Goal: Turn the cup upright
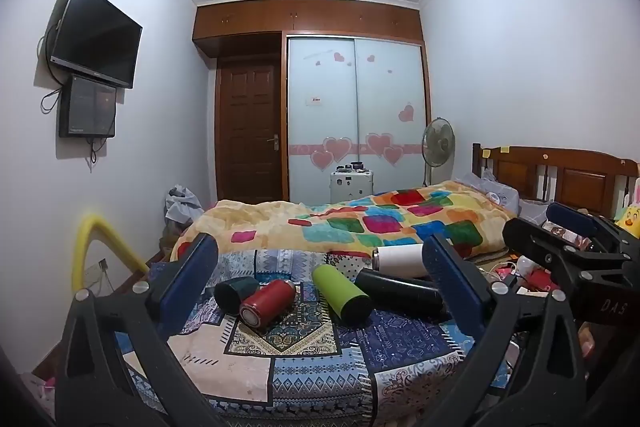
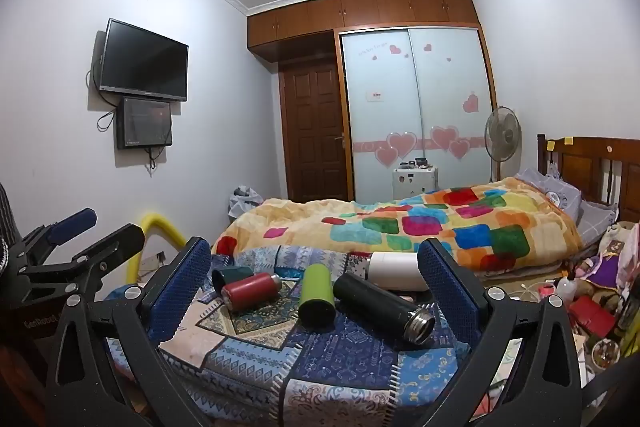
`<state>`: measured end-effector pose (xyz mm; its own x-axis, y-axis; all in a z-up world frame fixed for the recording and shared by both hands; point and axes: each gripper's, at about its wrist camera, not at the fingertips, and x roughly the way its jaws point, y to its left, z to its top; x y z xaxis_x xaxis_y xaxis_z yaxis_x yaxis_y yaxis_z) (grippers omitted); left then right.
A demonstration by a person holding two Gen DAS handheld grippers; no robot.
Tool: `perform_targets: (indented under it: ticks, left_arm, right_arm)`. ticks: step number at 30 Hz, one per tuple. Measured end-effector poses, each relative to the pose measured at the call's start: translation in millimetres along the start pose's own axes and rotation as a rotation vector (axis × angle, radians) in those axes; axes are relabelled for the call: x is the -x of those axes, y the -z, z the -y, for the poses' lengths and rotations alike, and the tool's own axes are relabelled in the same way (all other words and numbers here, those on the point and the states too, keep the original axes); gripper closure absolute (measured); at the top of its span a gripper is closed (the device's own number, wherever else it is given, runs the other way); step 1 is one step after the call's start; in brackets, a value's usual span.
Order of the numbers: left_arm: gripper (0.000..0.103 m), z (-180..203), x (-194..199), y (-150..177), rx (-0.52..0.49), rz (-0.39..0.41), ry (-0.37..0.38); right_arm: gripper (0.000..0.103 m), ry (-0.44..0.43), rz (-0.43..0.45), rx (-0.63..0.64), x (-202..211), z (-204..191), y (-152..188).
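On the patterned cloth (image 2: 352, 347) all five cups lie sideways (none upright); left gripper (image 1: 320, 291) and right gripper (image 2: 316, 287) gape wide, holding nothing.

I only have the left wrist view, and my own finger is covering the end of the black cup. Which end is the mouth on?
Observer: From the right wrist view, the black cup lies on its side. Its steel mouth is the near end, pointing toward the camera.
Operator: Is the right hand-held gripper holding anything?
Observer: No. The right hand-held gripper is open and nothing sits between its fingers.
Operator: And the red cup? I only see a flat end.
Observer: The red cup also lies on its side, and its steel neck points away from the camera.
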<state>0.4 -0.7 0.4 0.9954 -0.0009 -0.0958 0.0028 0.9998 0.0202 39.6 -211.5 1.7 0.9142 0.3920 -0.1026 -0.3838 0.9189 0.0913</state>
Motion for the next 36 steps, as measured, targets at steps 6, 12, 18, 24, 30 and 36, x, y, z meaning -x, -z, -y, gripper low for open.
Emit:
perform_targets:
  ticks: [6,12,18,24,30,36]
  left_arm:
    - [0.000,2.1,-2.7,-1.6,0.008,0.001,0.000]
    - [0.000,1.6,0.0,-3.2,0.002,0.013,0.008]
    - [0.000,1.9,-0.7,-3.9,-0.002,0.018,0.007]
    - [0.000,0.7,0.9,-4.7,-0.003,0.027,0.011]
    - [0.000,1.3,2.0,-4.8,-0.004,0.028,0.015]
    - [0.000,2.6,1.9,-4.3,-0.009,0.029,0.013]
  right_arm:
    - [0.000,0.000,0.003,-0.005,0.4,0.4,-0.7]
    - [0.000,-0.001,0.004,-0.002,-0.1,0.3,-0.4]
    - [0.000,-0.002,0.005,0.001,0.5,-0.7,-3.5]
    - [0.000,0.003,0.012,0.001,2.1,0.6,-5.6]
    - [0.000,0.010,0.017,0.007,3.2,1.1,-5.8]
    - [0.000,0.009,0.024,0.008,5.3,1.1,-6.6]
